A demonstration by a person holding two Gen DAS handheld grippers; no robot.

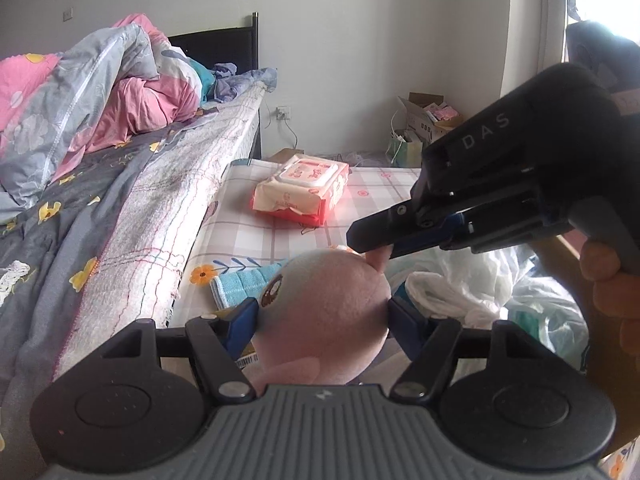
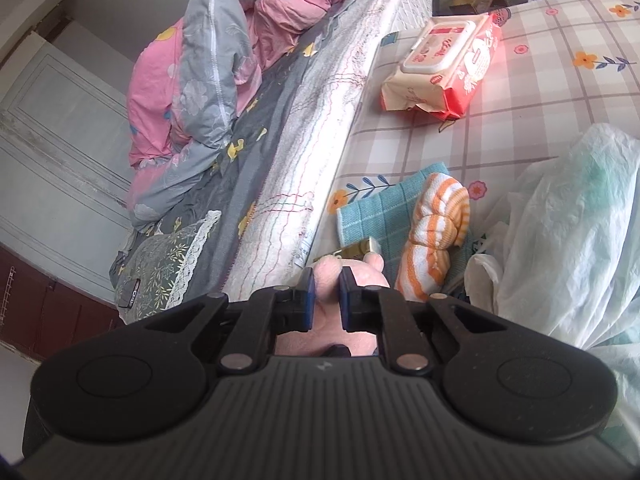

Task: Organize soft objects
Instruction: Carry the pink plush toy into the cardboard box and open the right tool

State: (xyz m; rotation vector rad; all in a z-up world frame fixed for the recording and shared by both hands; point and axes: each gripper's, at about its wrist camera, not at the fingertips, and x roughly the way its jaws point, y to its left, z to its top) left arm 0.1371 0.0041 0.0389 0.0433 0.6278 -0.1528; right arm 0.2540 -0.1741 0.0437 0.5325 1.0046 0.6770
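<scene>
Plush (image 1: 324, 312) is what both tools have hold of — a pale pink stuffed toy with a stitched brown patch on its face, held just above the checked mattress (image 1: 256, 216) beside the bed. The left gripper (image 1: 322, 314) stands wide, its blue pads touching the toy's rounded head on either side, the fabric bulging between them. The right gripper (image 2: 327, 294) has its fingers drawn almost together, pinching a small nub of the same pink fabric (an ear or a fold, I cannot tell which).

It should handle as light and very soft: the stuffing yields, so a pinch on a thin tab may slip or stretch, while the broad hold across the head looks surer. The pile is not slippery and nothing here is fragile. Near it lie a teal cloth (image 2: 376, 216), a rolled orange-striped towel (image 2: 436, 232) and a white plastic bag (image 2: 560, 240), with a wipes pack (image 2: 444, 60) further off.
</scene>
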